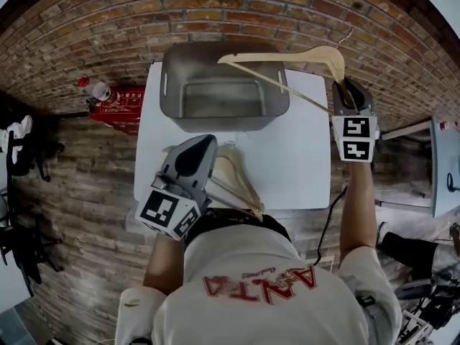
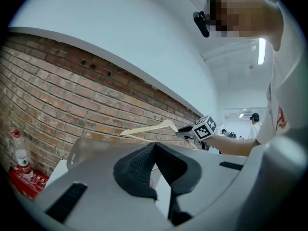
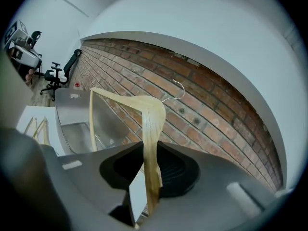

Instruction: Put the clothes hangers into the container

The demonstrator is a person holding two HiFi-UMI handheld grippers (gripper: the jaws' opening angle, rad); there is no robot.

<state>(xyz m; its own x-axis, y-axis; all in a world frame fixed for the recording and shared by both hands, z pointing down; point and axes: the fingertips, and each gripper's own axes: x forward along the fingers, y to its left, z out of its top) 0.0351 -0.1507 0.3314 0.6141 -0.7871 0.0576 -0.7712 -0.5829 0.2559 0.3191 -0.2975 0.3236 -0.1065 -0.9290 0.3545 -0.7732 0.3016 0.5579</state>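
- Right gripper (image 1: 346, 92) is clenched on one arm end of a wooden hanger (image 1: 287, 57). The rest sticks out left over the grey container (image 1: 172, 85), top centre of the head view.
- One-end grip makes a long lever, so the hanger could swivel in the jaws.
- Released too high or skewed, it may bridge the rim or snag its wire hook there.
- Left gripper (image 1: 205, 142) has its jaws together and looks empty, just above the spare hangers (image 1: 241, 182) at the white table's (image 1: 302, 164) near edge. A bump could push them off.
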